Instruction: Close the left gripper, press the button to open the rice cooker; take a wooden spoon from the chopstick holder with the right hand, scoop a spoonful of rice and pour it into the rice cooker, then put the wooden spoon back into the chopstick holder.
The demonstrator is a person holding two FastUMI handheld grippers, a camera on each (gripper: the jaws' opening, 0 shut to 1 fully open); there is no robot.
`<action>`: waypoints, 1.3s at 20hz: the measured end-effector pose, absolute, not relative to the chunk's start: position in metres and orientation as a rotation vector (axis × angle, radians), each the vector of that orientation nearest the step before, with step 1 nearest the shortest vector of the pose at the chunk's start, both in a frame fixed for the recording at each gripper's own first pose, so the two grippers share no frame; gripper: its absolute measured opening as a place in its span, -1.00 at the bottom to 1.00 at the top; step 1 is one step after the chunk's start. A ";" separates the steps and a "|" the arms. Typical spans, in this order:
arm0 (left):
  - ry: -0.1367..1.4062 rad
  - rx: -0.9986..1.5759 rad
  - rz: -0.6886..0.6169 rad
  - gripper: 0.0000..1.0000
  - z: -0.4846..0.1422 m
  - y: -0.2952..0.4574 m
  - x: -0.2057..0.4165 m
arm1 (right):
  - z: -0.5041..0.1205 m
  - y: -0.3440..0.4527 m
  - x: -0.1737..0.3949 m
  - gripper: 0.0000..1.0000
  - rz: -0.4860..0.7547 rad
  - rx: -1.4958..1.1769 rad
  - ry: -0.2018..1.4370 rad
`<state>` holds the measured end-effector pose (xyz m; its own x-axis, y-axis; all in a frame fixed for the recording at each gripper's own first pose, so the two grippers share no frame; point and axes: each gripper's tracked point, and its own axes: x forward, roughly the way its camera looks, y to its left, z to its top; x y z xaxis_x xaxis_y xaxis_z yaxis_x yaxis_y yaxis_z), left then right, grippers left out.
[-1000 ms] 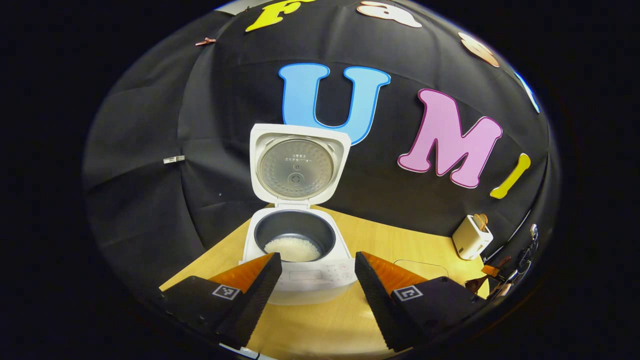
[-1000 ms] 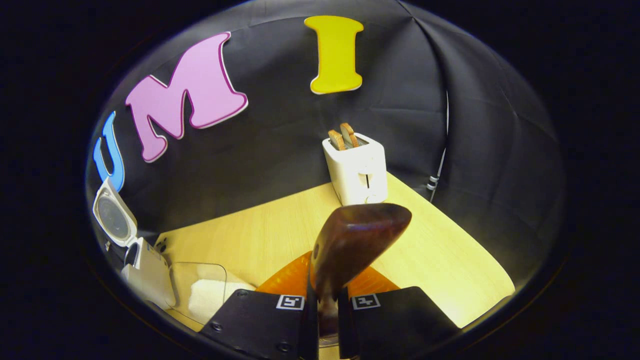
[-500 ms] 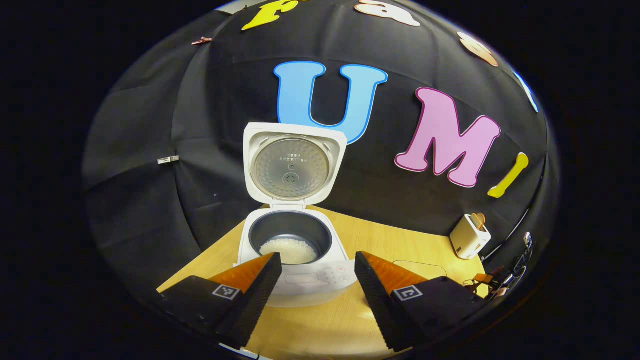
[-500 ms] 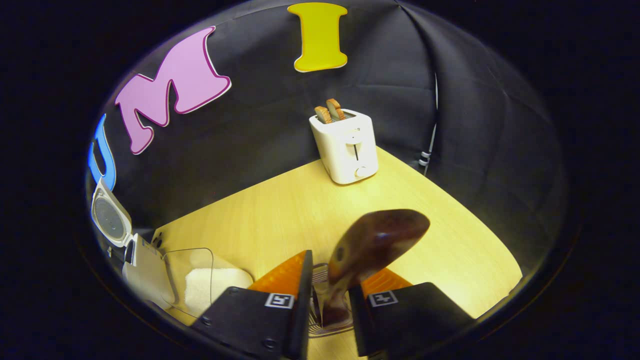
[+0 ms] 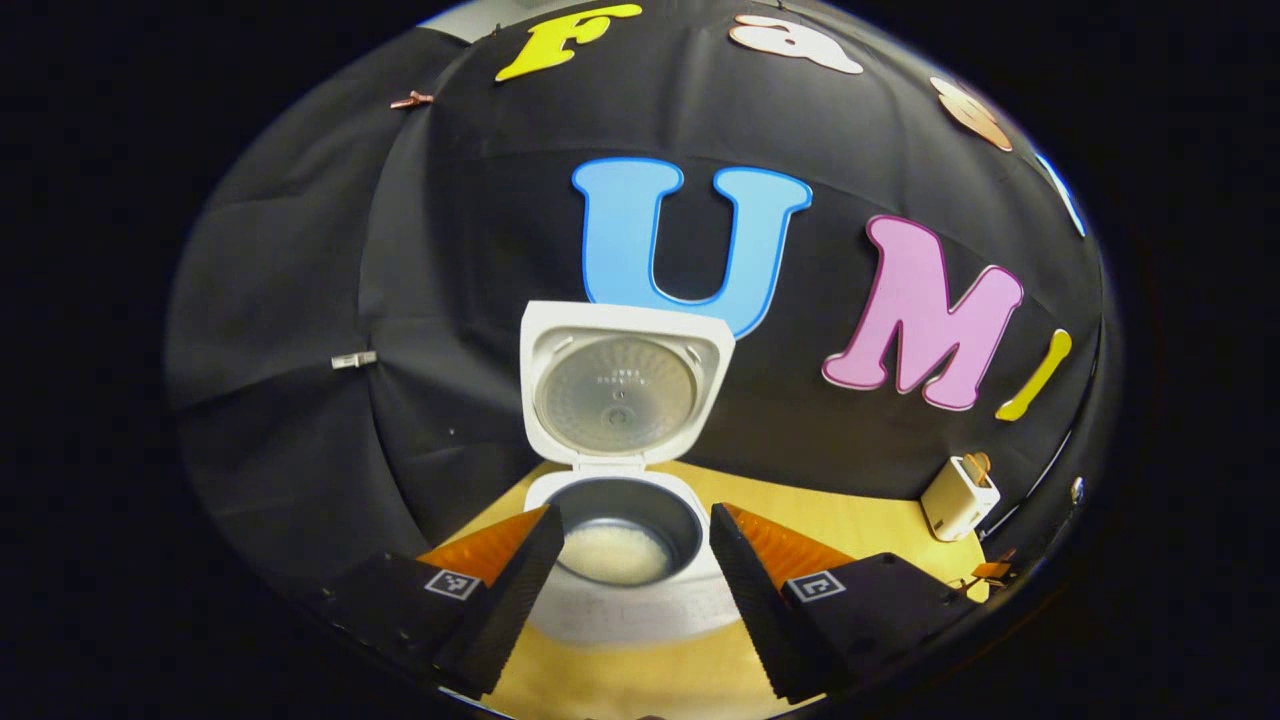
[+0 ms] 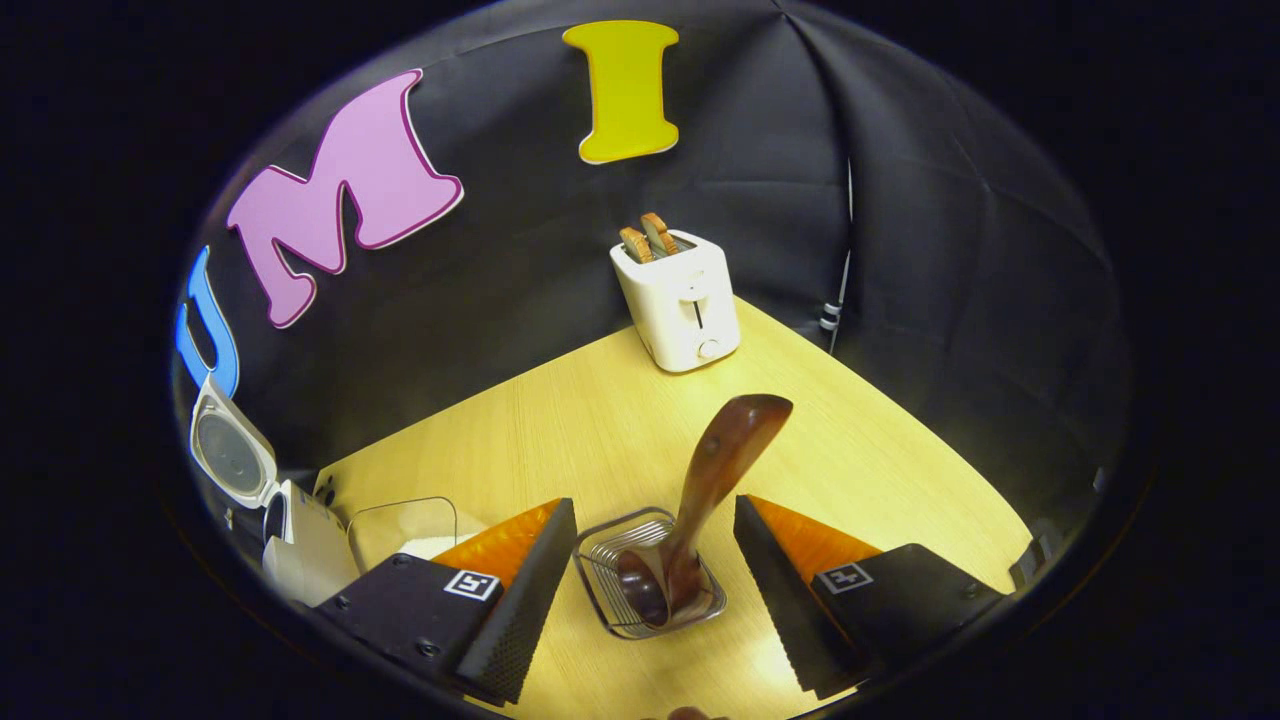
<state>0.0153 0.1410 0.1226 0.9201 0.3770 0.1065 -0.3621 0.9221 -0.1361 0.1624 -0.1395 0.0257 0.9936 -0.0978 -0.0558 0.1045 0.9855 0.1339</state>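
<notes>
My right gripper point(image 6: 645, 560) had let go within the last half second: its fingers, which had been clamped on the wooden spoon point(image 6: 715, 475), stood wide apart with nothing between them. The spoon stood bowl-down in the wire chopstick holder point(image 6: 648, 575), handle leaning up and away toward the toaster point(image 6: 678, 298). I judged the return step done and the task effectively finished; only backing the hand away remained.

My left gripper point(image 5: 630, 555) had its fingers spread and empty, as they had been a second before. Its view had drifted slightly, so the rice cooker point(image 5: 625, 600) sat lower between the fingers. The lid point(image 5: 622, 385) stood upright and open, and a pale heap of rice point(image 5: 612, 552) lay in the dark inner pot.

Hard to make out:
- The cooker's front panel was motion-blurred in the left gripper view; buttons unreadable.
- In the right gripper view the clear rice container point(image 6: 405, 525) was partly hidden behind my own left-hand finger, its contents barely visible.
- Could not tell whether the spoon bowl touched the holder's floor or hung on the wires.
</notes>
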 end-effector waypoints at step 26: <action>-0.258 -0.029 0.302 0.89 0.307 0.267 0.185 | 0.043 -0.193 0.007 0.97 -0.341 0.069 -0.058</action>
<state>0.1854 0.2666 0.3072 0.9222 0.2976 0.2468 -0.2903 0.9546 -0.0664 0.0074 -0.1927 0.0430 0.9407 -0.3362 0.0450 0.3323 0.9400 0.0771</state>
